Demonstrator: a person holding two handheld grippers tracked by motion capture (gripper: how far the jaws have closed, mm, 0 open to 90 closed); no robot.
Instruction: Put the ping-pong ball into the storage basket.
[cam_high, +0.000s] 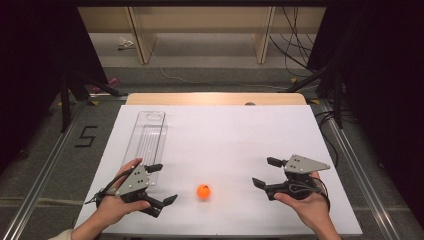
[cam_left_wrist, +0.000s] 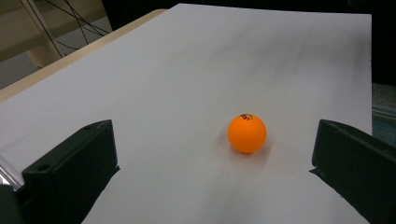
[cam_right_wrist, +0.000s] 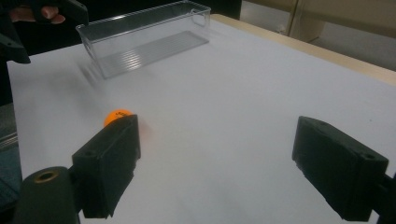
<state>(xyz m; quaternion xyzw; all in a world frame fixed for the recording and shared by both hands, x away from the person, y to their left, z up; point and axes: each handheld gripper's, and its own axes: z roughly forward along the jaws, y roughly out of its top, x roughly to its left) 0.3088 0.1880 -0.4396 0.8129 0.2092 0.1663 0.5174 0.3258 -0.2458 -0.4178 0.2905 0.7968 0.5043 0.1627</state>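
An orange ball (cam_high: 203, 191) rests on the white table top (cam_high: 225, 135) near the front edge, between the two hand-held grippers. My left gripper (cam_high: 163, 183) is open to the ball's left, nothing between its jaws. In the left gripper view the ball (cam_left_wrist: 247, 133) lies just ahead, right of centre between the spread jaws of the left gripper (cam_left_wrist: 214, 140). My right gripper (cam_high: 265, 172) stands open to the ball's right, empty. In the right gripper view the ball (cam_right_wrist: 116, 116) peeks out behind the left jaw of the right gripper (cam_right_wrist: 217, 140).
A long clear plastic bin (cam_high: 147, 142) lies empty on the table's left side, just beyond the left hand; it appears as the clear bin (cam_right_wrist: 144, 37) far off in the right gripper view. The table's wooden back edge (cam_high: 215, 98) and front edge bound the surface.
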